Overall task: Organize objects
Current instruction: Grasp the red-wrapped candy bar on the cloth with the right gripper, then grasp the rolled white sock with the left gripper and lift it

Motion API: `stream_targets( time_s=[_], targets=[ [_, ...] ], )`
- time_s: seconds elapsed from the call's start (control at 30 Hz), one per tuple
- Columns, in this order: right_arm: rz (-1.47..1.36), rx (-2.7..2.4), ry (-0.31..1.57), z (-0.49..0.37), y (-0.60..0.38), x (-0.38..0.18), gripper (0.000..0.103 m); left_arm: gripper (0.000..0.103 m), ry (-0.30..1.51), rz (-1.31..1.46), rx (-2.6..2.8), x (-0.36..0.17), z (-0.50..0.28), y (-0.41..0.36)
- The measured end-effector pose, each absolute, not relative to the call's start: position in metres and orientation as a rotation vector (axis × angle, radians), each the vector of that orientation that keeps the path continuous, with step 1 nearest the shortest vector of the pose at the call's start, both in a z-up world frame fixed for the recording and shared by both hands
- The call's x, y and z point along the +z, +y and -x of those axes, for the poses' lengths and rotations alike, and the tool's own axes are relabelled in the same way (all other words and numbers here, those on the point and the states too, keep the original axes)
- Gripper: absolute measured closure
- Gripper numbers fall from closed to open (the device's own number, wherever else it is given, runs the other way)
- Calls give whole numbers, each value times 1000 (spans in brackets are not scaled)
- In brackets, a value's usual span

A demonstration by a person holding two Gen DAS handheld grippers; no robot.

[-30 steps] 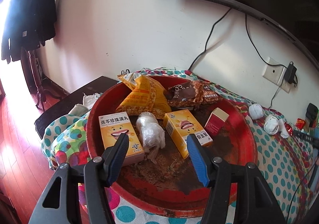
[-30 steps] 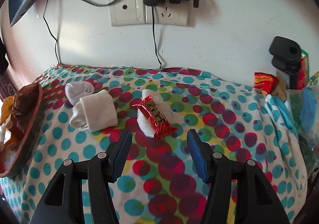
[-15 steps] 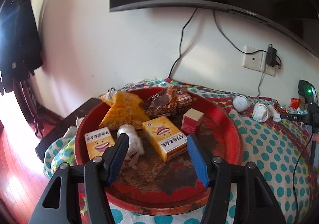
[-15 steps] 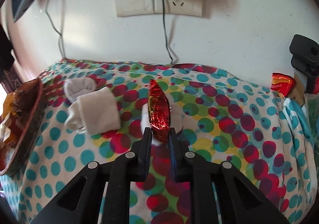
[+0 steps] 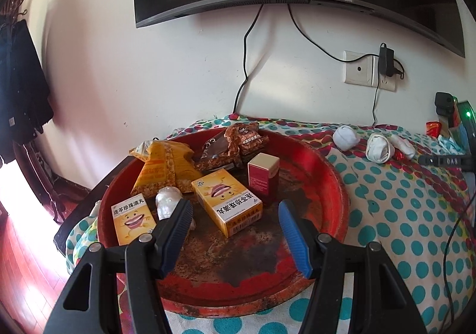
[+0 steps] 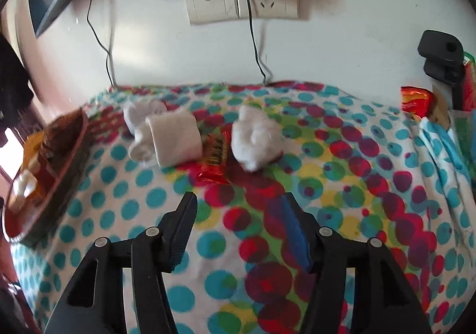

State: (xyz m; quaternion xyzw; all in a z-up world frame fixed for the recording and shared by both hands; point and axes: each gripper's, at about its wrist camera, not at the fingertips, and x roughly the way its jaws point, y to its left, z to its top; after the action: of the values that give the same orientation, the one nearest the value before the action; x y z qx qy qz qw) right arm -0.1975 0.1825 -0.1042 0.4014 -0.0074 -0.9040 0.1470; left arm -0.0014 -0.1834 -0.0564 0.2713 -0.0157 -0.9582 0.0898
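A worn red round tray [image 5: 336, 185] holds two yellow boxes [image 5: 227, 203] [image 5: 131, 222], a small red box [image 5: 263, 175], a yellow snack bag [image 5: 166, 169], brown packets [image 5: 229, 146] and a white wrapped lump [image 5: 168, 203]. My left gripper [image 5: 235, 215] hovers open over the tray's near side, empty. In the right wrist view a red candy wrapper [image 6: 214, 158] lies on the dotted cloth between a folded white sock [image 6: 174, 139] and a crumpled white sock [image 6: 255, 137]. My right gripper [image 6: 238, 215] is just short of it, its jaws opening with nothing between them.
The dotted cloth [image 6: 327, 185] covers the table. The tray's edge [image 6: 59, 155] shows at the left of the right wrist view. A wall socket [image 6: 244, 4] with cables and a black clamp [image 6: 440, 57] stand behind. Red packets [image 6: 415, 100] sit at the far right.
My right gripper shut on the red candy wrapper half a second ago, then let go; the wrapper now lies flat between the socks. The left view has rolled level and shifted right.
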Motion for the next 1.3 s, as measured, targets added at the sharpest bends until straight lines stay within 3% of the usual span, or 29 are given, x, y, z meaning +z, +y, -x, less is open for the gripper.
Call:
stream_targets(
  time_s=[0.1,0.23,0.57,0.67,1.03,1.3],
  targets=[
    [-1158,-2575,-8,206,170,-105,49,41,-48,-813,-2852,-57,3,-183],
    [-1185,-2559,41,219,151,-114,61,41,-65,-783,-2857,-54,0,-182],
    [-1243,-2569,134,253,133,-130,64,41,-101,-766,-2896,-54,0,-175],
    [-1239,-2576,203,242,135,-131,80,41,-115,-770,-2925,-54,-1,-169],
    [-1237,-2555,138,184,200,-127,81,32,-212,-855,-3198,-37,37,-77],
    [-1236,-2583,252,178,189,-127,80,31,-108,-1276,-3300,-57,139,-3]
  ],
)
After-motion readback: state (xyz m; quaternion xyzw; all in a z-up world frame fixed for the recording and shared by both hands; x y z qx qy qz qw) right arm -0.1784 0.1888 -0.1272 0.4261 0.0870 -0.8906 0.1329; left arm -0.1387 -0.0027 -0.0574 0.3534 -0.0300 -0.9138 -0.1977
